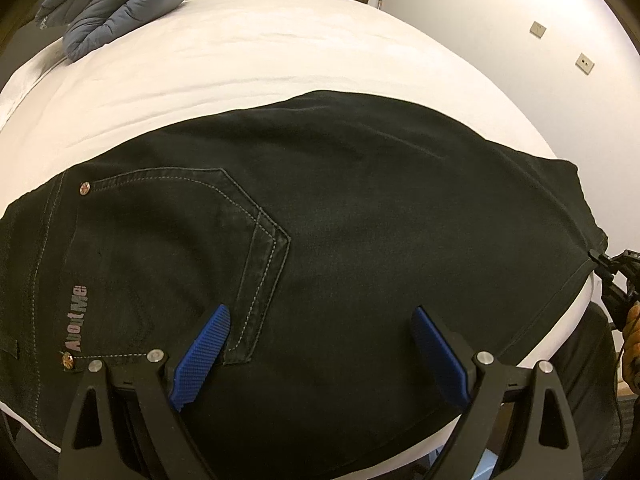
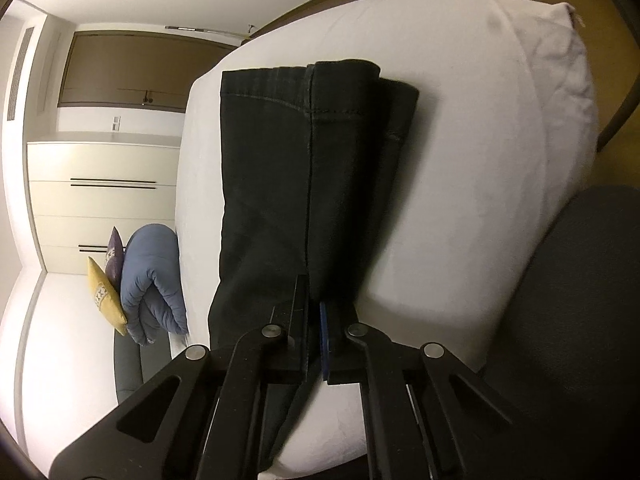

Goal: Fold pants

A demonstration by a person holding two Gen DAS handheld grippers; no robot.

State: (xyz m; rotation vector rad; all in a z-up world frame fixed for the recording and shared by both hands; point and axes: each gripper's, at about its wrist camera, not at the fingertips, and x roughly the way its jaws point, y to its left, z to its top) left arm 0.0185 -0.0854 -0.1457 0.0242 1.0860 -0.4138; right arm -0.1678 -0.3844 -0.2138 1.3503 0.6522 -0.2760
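Pants (image 1: 340, 208) lie lengthwise left-right across bed (image 1: 240, 60); right gripper (image 2: 314, 320) pinches hem end, left gripper (image 1: 320, 344) held wide over seat.

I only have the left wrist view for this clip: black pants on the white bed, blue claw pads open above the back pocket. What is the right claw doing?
Observer: The right claw is shut on the pants, pinching an edge of the fabric between its fingers.
Operator: Which end of the pants does it hold?
Observer: The end nearest its camera; the far end shows a stitched band and lies flat on the bed.
Operator: Anything beyond that I'm missing?
Observer: A white pillow sits at the bed's far right corner, and a yellow cushion leans beside the blue quilt.
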